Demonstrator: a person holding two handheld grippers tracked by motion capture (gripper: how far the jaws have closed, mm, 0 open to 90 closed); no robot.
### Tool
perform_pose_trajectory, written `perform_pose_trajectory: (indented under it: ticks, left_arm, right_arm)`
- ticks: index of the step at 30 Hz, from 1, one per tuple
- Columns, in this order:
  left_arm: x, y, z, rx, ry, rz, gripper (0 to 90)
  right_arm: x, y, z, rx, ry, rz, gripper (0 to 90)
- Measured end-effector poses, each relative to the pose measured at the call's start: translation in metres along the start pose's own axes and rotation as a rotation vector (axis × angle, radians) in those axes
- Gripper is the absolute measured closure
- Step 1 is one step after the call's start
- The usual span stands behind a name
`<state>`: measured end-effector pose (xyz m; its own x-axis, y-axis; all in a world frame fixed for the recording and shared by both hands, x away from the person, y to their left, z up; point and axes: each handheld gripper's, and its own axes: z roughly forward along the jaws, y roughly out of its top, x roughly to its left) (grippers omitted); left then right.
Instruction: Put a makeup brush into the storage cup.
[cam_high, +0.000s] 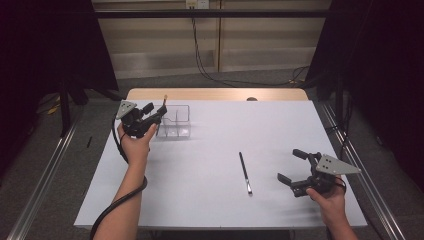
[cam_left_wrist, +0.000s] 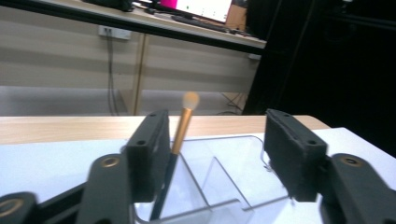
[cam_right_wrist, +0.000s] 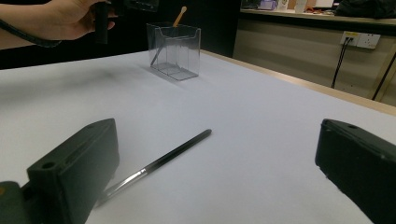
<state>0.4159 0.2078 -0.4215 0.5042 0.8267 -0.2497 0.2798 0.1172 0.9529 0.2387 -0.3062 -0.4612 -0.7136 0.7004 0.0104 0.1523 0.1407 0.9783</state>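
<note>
Left gripper (cam_high: 156, 116) sits in the upper left of the high view, right at the clear organizer box (cam_high: 175, 122). In the left gripper view its jaws stand apart, with the gold-handled brush (cam_left_wrist: 180, 140) just inside the left jaw but not pinched — no pad presses on it. The brush stands tilted in a compartment at the box's end, tip up, leaning on the wall; that reads as a drop-off, the jaws parted so the brush can rest on its own. Which compartment exactly I cannot tell from these angles. Right gripper (cam_high: 291, 167) waits at the lower right of the high view, jaws wide apart and holding nothing. Its jaws point toward the black brush (cam_high: 244, 172), which lies flat on the white table (cam_high: 210, 200) near centre, well apart from the box. In the right gripper view this brush lies between the two jaws but farther out, untouched — judged to be the next item to collect, the wide opening suiting a flat-lying handle.
</note>
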Motion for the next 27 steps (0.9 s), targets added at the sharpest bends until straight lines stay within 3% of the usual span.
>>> perform_pose_trajectory:
  ticks: [8, 27]
  left_arm:
    - [-0.001, -0.004, -0.009, -0.037, -0.060, 0.000, 25.3]
    - [-0.005, -0.012, -0.028, -0.021, -0.154, 0.030, 9.9]
  right_arm:
    - [0.001, 0.000, 0.001, 0.007, 0.001, -0.001, 0.0]
    - [0.004, 0.000, 0.003, 0.014, 0.007, -0.007, 0.0]
